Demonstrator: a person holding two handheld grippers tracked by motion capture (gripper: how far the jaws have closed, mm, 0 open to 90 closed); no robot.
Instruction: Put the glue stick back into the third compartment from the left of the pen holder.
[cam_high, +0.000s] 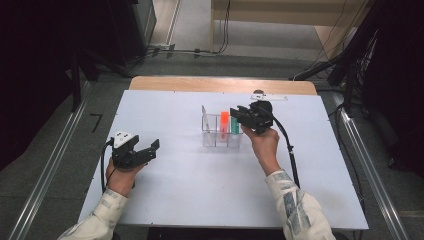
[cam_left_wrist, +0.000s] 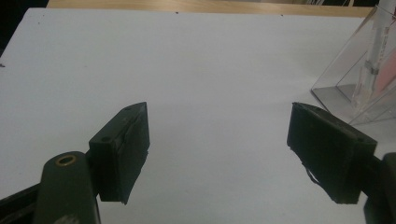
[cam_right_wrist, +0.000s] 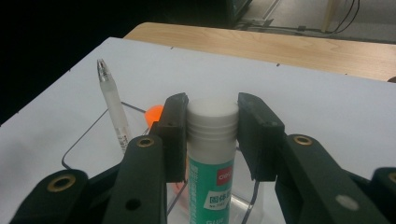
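Observation:
A green glue stick (cam_right_wrist: 211, 154) with a white cap stands upright in the right end of a clear plastic organizer (cam_high: 211, 134). My right gripper (cam_right_wrist: 211, 126) is shut on its white cap, one pad on each side; in the high view this gripper (cam_high: 238, 116) reaches over the organizer from the right. An orange item (cam_high: 224, 121) stands in the middle compartment, and a white pen (cam_right_wrist: 114, 109) leans in the left one. My left gripper (cam_high: 153, 150) rests open near the table's left edge, nothing between its jaws (cam_left_wrist: 217, 154).
A white board (cam_high: 170, 175) covers the wooden table (cam_high: 165, 82). A ruler-like strip (cam_high: 268, 97) lies at the far edge behind the right gripper. Dark stands and cables line the floor on both sides.

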